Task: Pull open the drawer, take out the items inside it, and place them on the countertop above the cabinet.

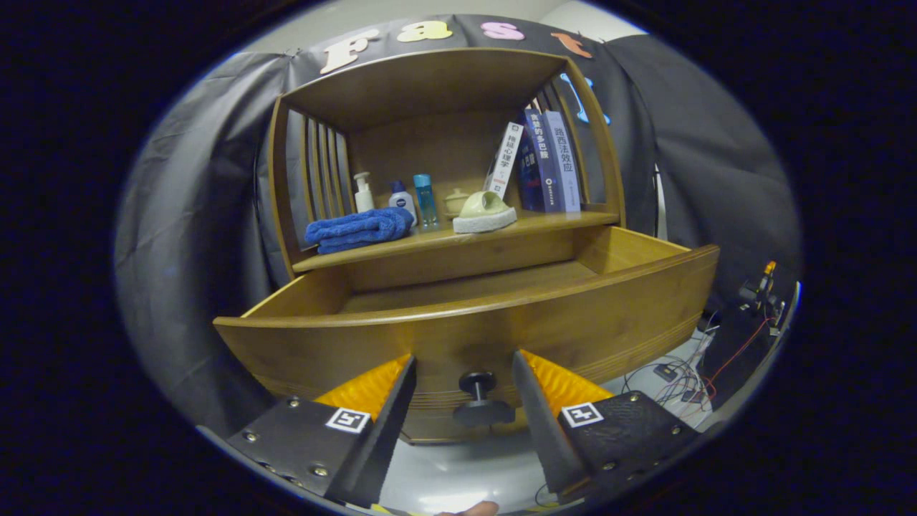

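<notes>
Your gripper [464,390] is spread wide, with the little round knob [481,401] between its fingers, touching neither. The wooden drawer [473,322] stands pulled out just ahead. It looks stiff and heavy. I cannot see anything inside it.

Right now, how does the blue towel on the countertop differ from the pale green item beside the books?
The blue towel is soft cloth, folded flat and long; the pale green item looks hard and glossy, rounded, resting on a white base. The towel lies near the bottles; the green item sits closer to the books. Both rest on the countertop, above the open drawer, beyond the open tool.
</notes>
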`<act>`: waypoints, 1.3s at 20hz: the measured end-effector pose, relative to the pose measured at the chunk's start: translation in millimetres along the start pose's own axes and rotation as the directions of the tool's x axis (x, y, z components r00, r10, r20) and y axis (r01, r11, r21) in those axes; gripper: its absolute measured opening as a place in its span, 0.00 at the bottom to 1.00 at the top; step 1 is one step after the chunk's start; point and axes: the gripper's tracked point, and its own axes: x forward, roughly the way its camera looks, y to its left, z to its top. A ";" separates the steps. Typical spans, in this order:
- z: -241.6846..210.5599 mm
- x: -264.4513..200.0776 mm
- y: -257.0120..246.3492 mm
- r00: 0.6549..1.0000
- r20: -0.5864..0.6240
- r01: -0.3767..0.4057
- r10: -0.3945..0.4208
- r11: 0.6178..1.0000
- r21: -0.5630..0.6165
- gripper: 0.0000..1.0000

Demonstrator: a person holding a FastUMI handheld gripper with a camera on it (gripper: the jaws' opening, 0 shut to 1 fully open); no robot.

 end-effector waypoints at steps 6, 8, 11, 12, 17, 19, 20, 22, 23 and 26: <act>2.5 10.4 0.6 1.000 -0.012 -0.021 0.021 1.000 0.008 0.82; 3.2 15.2 1.4 1.000 -0.012 -0.024 0.025 1.000 0.018 0.82; 5.5 22.2 2.4 1.000 -0.015 -0.026 0.027 0.999 0.022 0.82; 6.4 25.1 2.7 0.999 -0.015 -0.028 0.028 0.999 0.024 0.82; 11.2 37.9 2.2 0.999 -0.025 -0.037 0.037 0.999 0.030 0.82; 13.9 43.0 0.8 0.999 -0.022 -0.047 0.048 0.998 0.034 0.82; 15.3 46.6 0.2 0.999 -0.016 -0.050 0.051 0.998 0.036 0.82; 15.9 49.3 -2.1 0.998 -0.020 -0.053 0.053 0.998 0.027 0.82; 16.4 51.4 -2.1 0.998 -0.021 -0.057 0.057 0.998 0.030 0.82; 17.9 57.5 -4.2 0.998 -0.016 -0.060 0.060 0.997 0.039 0.82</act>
